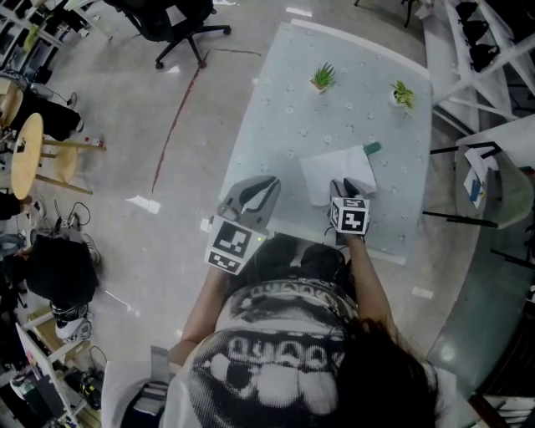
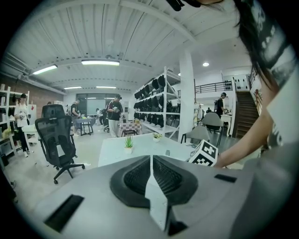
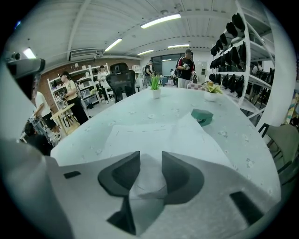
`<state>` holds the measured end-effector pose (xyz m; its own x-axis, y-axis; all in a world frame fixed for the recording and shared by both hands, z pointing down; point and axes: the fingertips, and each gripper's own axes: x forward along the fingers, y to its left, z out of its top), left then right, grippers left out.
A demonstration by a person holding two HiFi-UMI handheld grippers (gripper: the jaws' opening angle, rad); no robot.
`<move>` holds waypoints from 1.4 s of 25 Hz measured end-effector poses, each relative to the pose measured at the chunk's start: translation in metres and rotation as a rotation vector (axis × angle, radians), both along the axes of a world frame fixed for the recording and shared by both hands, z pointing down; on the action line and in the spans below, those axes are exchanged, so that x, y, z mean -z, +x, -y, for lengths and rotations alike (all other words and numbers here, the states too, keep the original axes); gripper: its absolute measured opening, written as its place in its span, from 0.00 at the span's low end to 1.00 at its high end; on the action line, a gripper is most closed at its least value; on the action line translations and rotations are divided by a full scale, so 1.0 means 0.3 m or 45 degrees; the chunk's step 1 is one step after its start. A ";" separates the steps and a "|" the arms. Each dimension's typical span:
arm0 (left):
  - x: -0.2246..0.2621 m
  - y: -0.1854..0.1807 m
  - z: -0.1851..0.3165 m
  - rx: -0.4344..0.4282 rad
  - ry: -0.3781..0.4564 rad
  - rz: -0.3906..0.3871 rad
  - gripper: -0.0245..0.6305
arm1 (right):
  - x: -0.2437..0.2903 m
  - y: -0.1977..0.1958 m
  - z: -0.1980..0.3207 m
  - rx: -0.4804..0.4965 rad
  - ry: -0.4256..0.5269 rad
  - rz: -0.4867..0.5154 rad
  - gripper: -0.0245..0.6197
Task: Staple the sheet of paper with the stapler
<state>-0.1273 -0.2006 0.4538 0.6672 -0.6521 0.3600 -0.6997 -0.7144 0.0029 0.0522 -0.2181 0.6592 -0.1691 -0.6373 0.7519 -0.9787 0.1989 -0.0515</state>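
A white sheet of paper (image 1: 328,170) lies on the pale table (image 1: 284,125), near its front edge. The small teal stapler (image 1: 372,148) sits at the sheet's far right corner; in the right gripper view the stapler (image 3: 202,116) lies beyond the paper (image 3: 154,133). My right gripper (image 1: 343,185) is at the sheet's near edge. Its jaws stand apart, and the right gripper (image 3: 150,161) has a raised bit of the paper's edge in the gap. My left gripper (image 1: 266,185) hovers at the table's front left corner, away from the paper. Seen in its own view, the left gripper (image 2: 151,161) is shut on nothing.
Two small potted plants (image 1: 322,78) (image 1: 403,94) stand at the table's far end. A black office chair (image 1: 175,21) is on the floor beyond the left side. White racks (image 1: 481,50) and a grey chair (image 1: 501,196) crowd the right. People stand far off.
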 end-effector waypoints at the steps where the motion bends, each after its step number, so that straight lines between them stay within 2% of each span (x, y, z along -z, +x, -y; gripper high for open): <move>1: 0.000 -0.001 0.000 0.001 -0.001 -0.002 0.06 | 0.001 -0.001 -0.005 -0.011 -0.002 0.007 0.27; 4: -0.005 0.002 -0.002 0.004 -0.009 -0.008 0.06 | 0.002 -0.001 -0.016 -0.025 -0.013 0.042 0.27; 9: -0.019 0.003 -0.002 0.013 -0.018 -0.013 0.06 | -0.002 -0.005 -0.015 0.019 -0.037 0.089 0.27; 14: -0.015 -0.010 -0.002 0.031 -0.020 -0.021 0.06 | 0.003 0.022 -0.008 -0.012 -0.047 0.165 0.22; 26: -0.027 -0.041 -0.002 0.054 -0.025 -0.023 0.06 | 0.001 0.127 -0.002 -0.006 -0.058 0.104 0.22; 33: -0.026 -0.062 0.003 0.072 -0.024 -0.020 0.06 | 0.001 0.132 -0.011 0.118 -0.087 0.044 0.23; 35: -0.025 -0.063 0.007 0.074 -0.024 -0.021 0.06 | 0.010 0.130 -0.015 0.144 -0.087 0.039 0.26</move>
<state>-0.1463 -0.2026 0.4614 0.6347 -0.6828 0.3618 -0.7395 -0.6726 0.0280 0.0914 -0.2138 0.6562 -0.2604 -0.5603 0.7863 -0.9479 0.3032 -0.0979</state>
